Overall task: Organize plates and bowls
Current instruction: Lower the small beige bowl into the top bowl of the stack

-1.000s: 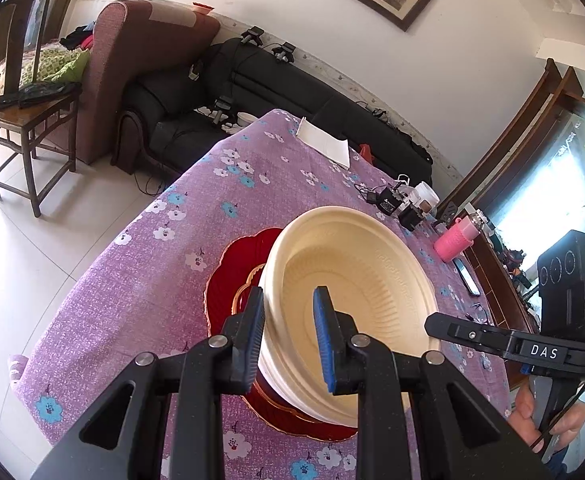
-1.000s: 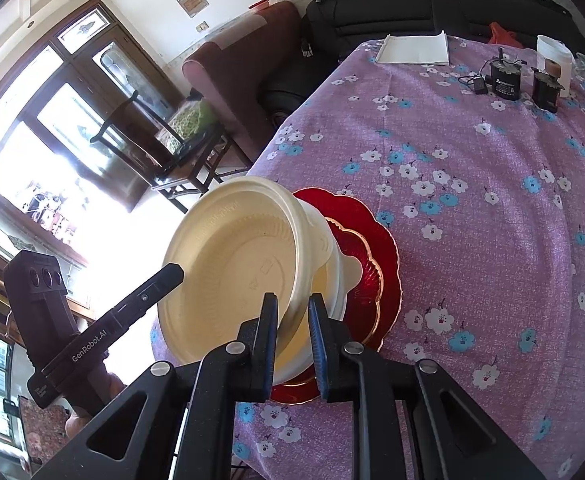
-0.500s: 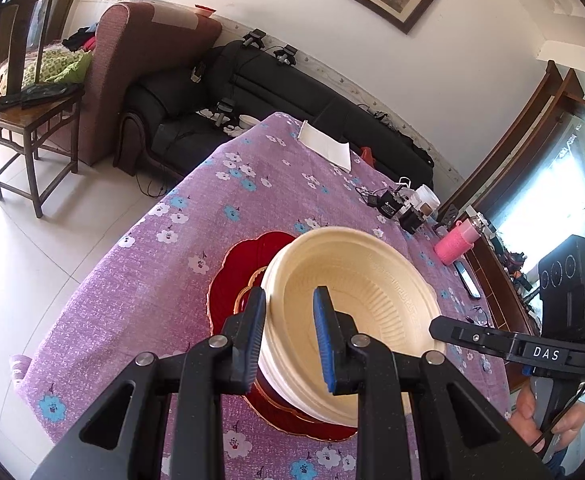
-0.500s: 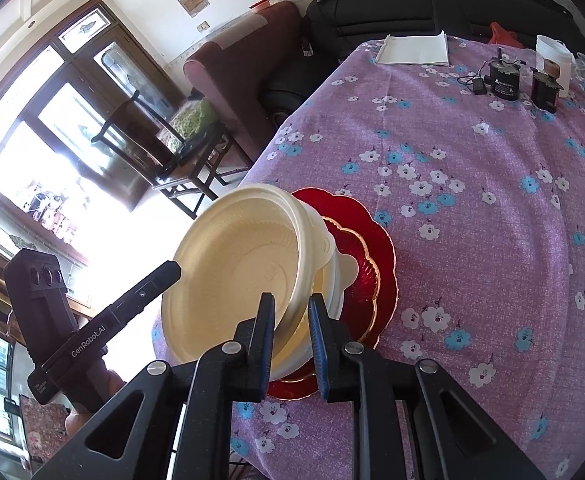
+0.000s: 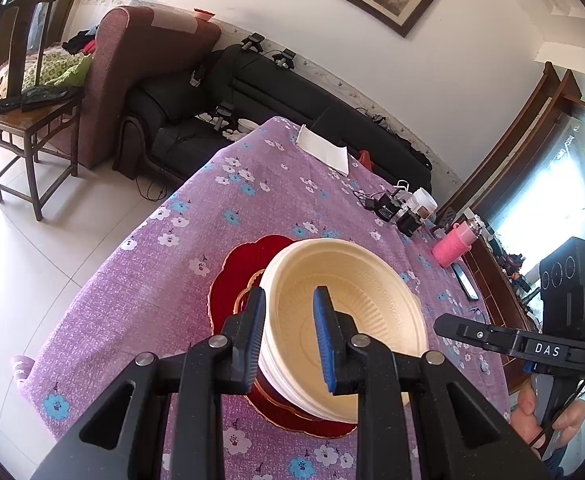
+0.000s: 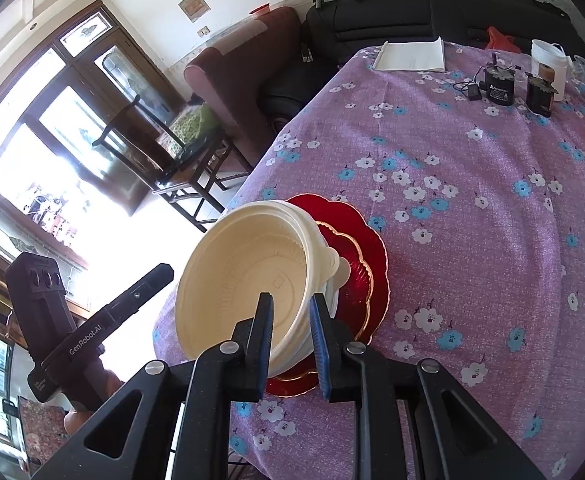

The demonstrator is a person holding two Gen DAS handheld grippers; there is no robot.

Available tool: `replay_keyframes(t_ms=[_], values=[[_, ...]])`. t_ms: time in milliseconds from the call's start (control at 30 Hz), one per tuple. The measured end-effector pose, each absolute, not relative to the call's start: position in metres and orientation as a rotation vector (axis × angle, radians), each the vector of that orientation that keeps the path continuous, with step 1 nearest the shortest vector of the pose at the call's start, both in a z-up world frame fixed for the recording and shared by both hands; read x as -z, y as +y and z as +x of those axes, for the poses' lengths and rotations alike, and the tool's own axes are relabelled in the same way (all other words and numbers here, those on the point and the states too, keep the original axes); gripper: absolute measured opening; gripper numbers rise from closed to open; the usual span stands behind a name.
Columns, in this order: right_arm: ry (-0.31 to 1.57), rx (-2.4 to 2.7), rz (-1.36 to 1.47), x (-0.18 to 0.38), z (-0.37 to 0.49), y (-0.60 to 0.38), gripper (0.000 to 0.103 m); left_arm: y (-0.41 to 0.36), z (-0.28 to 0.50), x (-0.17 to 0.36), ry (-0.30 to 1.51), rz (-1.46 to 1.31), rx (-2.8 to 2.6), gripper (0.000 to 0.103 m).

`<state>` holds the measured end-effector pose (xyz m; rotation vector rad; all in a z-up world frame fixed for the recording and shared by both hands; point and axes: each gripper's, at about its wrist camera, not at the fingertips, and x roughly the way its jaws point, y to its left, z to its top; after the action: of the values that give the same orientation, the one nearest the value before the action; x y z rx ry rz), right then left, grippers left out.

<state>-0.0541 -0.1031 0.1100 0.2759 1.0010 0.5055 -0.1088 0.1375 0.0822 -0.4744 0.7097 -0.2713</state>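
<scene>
Floral-clothed table (image 6: pixel 472 208) under red plates (image 6: pixel 368 256)

Backing onto white wall (image 5: pixel 372 52): black sofa (image 5: pixel 252 92), maroon armchair (image 5: pixel 140 64), wooden chair (image 5: pixel 24 120); glaring through windows (image 6: pixel 32 152).

Left hand-held gripper (image 5: pixel 288 338): jaws narrow, clamped on a rim, tilted downward.
Right hand-held gripper (image 6: pixel 291 340): jaws narrow, gripping the opposite rim.

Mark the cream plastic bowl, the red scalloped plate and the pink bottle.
cream plastic bowl (image 5: pixel 356 304), left wrist view, inner wall
red scalloped plate (image 6: pixel 366 240), right wrist view, bare rim beside the bowls
pink bottle (image 5: pixel 452 245), left wrist view, textured body
</scene>
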Motion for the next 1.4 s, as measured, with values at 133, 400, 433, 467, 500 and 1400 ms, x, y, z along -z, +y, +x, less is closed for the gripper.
replay_keyframes(t_ms=[133, 400, 433, 467, 500, 1400], values=[[0.997, -0.505, 0.283, -0.111, -0.057, -0.106, 0.021, 0.137, -0.110, -0.083, 0.707, -0.475, 0.269, 0.023], [0.996, -0.496, 0.300, -0.109, -0.061, -0.112, 0.021, 0.135, -0.112, -0.083, 0.709, -0.475, 0.271, 0.023], [0.997, -0.496, 0.303, -0.109, -0.062, -0.113, 0.021, 0.135, -0.113, -0.083, 0.710, -0.473, 0.273, 0.023], [0.997, -0.496, 0.304, -0.108, -0.063, -0.114, 0.021, 0.134, -0.113, -0.083, 0.710, -0.472, 0.273, 0.023], [0.996, -0.496, 0.305, -0.108, -0.064, -0.114, 0.021, 0.134, -0.114, -0.084, 0.709, -0.471, 0.272, 0.023], [1.068, -0.410, 0.383, -0.055, -0.042, -0.153, 0.027, 0.180, -0.117, -0.033, 0.840, -0.506, 0.296, 0.070]])
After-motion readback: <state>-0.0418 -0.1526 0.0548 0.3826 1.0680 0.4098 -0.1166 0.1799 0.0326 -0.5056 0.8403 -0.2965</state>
